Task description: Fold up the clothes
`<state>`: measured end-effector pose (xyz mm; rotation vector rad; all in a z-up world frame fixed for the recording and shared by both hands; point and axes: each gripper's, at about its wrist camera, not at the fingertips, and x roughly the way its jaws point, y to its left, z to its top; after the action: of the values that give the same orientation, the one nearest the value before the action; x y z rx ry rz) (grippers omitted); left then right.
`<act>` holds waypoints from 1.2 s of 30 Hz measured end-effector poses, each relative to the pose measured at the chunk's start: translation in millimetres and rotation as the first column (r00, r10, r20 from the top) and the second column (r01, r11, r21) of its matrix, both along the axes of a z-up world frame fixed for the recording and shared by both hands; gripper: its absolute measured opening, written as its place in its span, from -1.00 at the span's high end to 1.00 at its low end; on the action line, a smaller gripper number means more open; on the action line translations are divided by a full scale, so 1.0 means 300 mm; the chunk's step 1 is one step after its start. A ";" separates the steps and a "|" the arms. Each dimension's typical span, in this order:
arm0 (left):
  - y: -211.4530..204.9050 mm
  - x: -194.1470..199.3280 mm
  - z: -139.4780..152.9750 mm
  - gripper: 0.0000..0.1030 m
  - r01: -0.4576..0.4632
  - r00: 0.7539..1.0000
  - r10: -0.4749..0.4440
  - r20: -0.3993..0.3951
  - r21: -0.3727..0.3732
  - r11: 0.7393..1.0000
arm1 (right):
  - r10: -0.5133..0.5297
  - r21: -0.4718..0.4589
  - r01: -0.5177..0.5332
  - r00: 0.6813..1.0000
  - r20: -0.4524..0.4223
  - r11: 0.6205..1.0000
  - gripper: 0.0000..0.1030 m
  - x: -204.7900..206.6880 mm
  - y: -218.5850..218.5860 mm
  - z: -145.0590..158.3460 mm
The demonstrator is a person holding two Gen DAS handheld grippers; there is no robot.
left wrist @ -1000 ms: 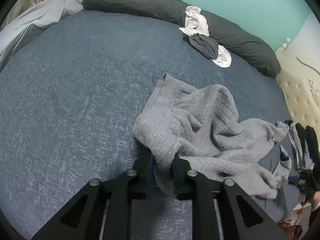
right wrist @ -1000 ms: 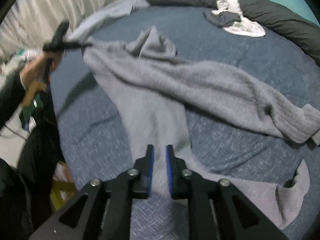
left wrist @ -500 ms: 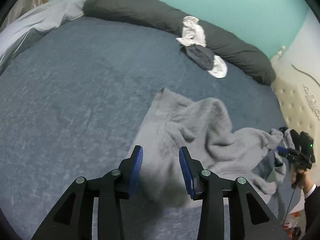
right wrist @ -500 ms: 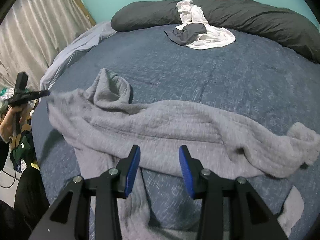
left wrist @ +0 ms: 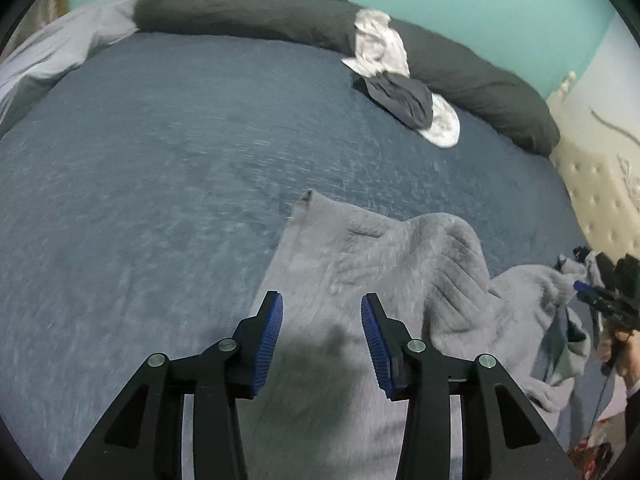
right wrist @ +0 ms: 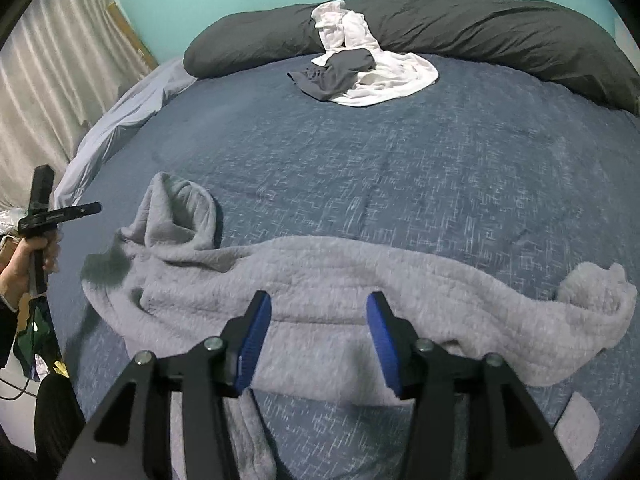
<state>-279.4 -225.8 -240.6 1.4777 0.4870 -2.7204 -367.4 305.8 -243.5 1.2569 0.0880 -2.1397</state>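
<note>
A grey fleece garment (left wrist: 372, 264) lies crumpled on the blue bedspread (left wrist: 152, 168). My left gripper (left wrist: 322, 308) is open and empty, hovering just above the garment's near edge. In the right wrist view the same garment (right wrist: 320, 280) stretches across the bed, its hood (right wrist: 180, 216) at the left and a bunched sleeve (right wrist: 596, 292) at the right. My right gripper (right wrist: 320, 312) is open and empty above the garment's near side. The left gripper also shows in the right wrist view (right wrist: 52, 212), held in a hand at the far left.
A white and a dark garment (right wrist: 360, 68) lie piled at the far side against a long dark pillow (right wrist: 480, 24). A light grey sheet (left wrist: 48, 56) lies at the bed's left edge. A cream tufted headboard (left wrist: 600, 184) stands at the right. Curtains (right wrist: 52, 80) hang left.
Both grippers were shut on the grey garment one second ago. They have opened and let it drop onto the bed, then lifted back a little.
</note>
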 end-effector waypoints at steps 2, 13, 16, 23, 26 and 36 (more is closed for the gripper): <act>0.016 -0.066 -0.028 0.13 0.016 1.000 -0.016 0.010 -0.006 1.000 | 0.004 0.007 -0.004 1.000 0.004 1.000 0.01 -0.017 -0.010 -0.014; -0.005 -0.315 -0.155 0.00 0.000 0.998 0.001 0.062 -0.009 1.000 | -0.004 0.027 0.003 0.999 0.048 1.000 0.01 -0.128 -0.022 -0.136; -0.011 -0.346 -0.181 0.00 0.007 0.998 -0.006 0.068 -0.012 1.000 | 0.002 0.040 -0.004 0.999 0.046 0.999 -0.02 -0.145 -0.029 -0.154; 0.000 -0.379 -0.191 0.75 0.067 0.996 -0.065 0.055 -0.036 0.997 | 0.073 0.116 -0.073 0.997 0.008 0.991 -0.15 -0.178 -0.081 -0.182; -0.007 -0.369 -0.183 0.95 0.073 0.996 -0.071 0.045 -0.042 0.996 | 0.108 0.159 -0.106 0.994 -0.004 0.982 -0.17 -0.196 -0.117 -0.201; -0.005 -0.334 -0.118 0.96 0.086 0.996 -0.086 0.000 -0.054 0.995 | 0.227 0.316 -0.201 0.973 -0.047 0.927 0.65 -0.181 -0.211 -0.280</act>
<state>-379.6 -227.3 -276.0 1.5170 0.3550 -2.7769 -421.8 242.6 -327.5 1.2632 0.5914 -2.0377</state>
